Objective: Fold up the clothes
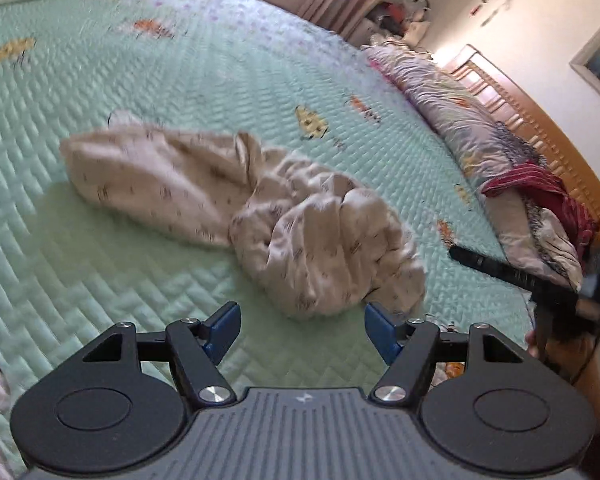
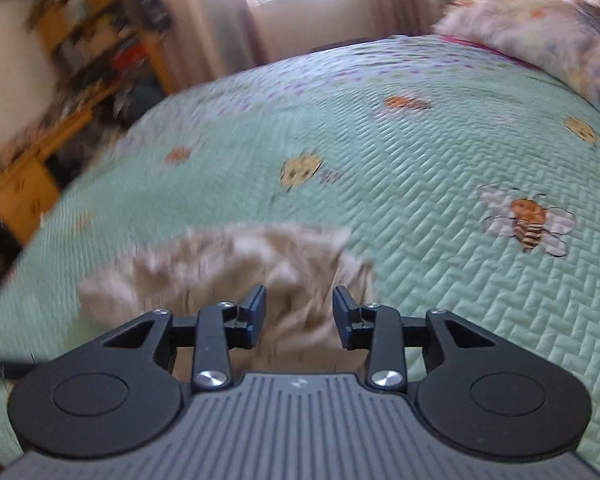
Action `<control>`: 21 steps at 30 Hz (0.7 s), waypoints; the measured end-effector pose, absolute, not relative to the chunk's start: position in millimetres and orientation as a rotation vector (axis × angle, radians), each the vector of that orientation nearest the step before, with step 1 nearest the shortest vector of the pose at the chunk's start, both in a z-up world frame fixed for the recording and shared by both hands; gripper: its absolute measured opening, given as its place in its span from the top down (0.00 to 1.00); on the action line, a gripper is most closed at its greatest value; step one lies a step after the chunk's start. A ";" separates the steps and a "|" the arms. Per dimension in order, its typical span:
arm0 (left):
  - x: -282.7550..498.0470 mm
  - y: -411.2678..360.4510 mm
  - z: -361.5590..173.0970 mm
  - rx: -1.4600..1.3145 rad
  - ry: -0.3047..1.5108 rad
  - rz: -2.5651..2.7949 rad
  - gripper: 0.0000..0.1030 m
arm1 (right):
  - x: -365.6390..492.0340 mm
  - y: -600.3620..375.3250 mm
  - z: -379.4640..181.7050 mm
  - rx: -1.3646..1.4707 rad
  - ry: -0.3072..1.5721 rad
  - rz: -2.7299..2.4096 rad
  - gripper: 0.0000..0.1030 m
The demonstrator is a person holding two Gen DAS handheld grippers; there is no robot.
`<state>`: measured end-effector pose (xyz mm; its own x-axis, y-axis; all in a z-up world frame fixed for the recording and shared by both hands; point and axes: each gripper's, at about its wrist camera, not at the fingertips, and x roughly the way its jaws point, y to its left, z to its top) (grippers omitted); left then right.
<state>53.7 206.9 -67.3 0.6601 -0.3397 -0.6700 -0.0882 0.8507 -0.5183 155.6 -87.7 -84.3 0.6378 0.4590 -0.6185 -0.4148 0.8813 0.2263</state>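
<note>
Mint-green quilted bedspread (image 1: 100,240) covered the whole working surface, stitched in a herringbone pattern with bee and ladybird motifs scattered over it.

Nearest to you in the left wrist view, your left gripper (image 1: 302,330) had its blue-padded fingers (image 1: 224,330) standing wide apart, with only bedspread between them. Just beyond its tips lay the beige garment (image 1: 236,208), crumpled in a loose heap on the bedspread: one bunched lump close to the fingers, and a longer, flatter part trailing away to the left. The pads were not touching the cloth.

In the right wrist view, your right gripper (image 2: 300,314) had its jaws partly apart, narrower than the left pair. The garment showed as a blurred beige mass directly behind and between the fingers; the blur made it impossible to tell whether the pads touched it, though nothing looked pinched. Part of this gripper also appeared at the right edge of the left wrist view, held beside the heap.

Farther off, a floral duvet (image 1: 452,96) lay bundled along the far side of the bed with a red striped cloth (image 1: 540,188) on top of it. Behind that ran a wooden headboard (image 1: 540,128). Curtains (image 2: 220,20) and a bright window closed the background, with cluttered wooden shelves (image 2: 80,32) to one side.
</note>
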 end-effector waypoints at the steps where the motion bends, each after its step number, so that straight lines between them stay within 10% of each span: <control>1: 52.8 206.1 -74.3 -0.579 0.852 -0.146 0.32 | 146.1 -72.1 -89.6 -0.002 0.705 0.537 0.55; 4: 52.5 203.3 -91.4 -0.630 0.879 -0.124 0.32 | 131.8 -26.1 -104.8 -0.185 0.641 0.657 0.41; 12: 46.8 202.2 -102.8 -0.599 0.941 -0.086 0.26 | 126.9 52.8 -144.7 -0.566 0.501 0.776 0.44; 15: 47.7 201.6 -98.8 -0.588 0.934 -0.089 0.25 | 151.2 49.9 -143.3 -0.459 0.573 0.775 0.93; 21: 48.8 192.3 -90.3 -0.567 0.923 -0.108 0.23 | 172.7 -35.5 -89.0 0.006 0.508 0.627 0.96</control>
<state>48.8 192.3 -90.3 0.6091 -0.3251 -0.7234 -0.1489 0.8490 -0.5069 172.7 -35.5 -89.0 0.6914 0.5627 -0.4532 -0.5599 0.8137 0.1560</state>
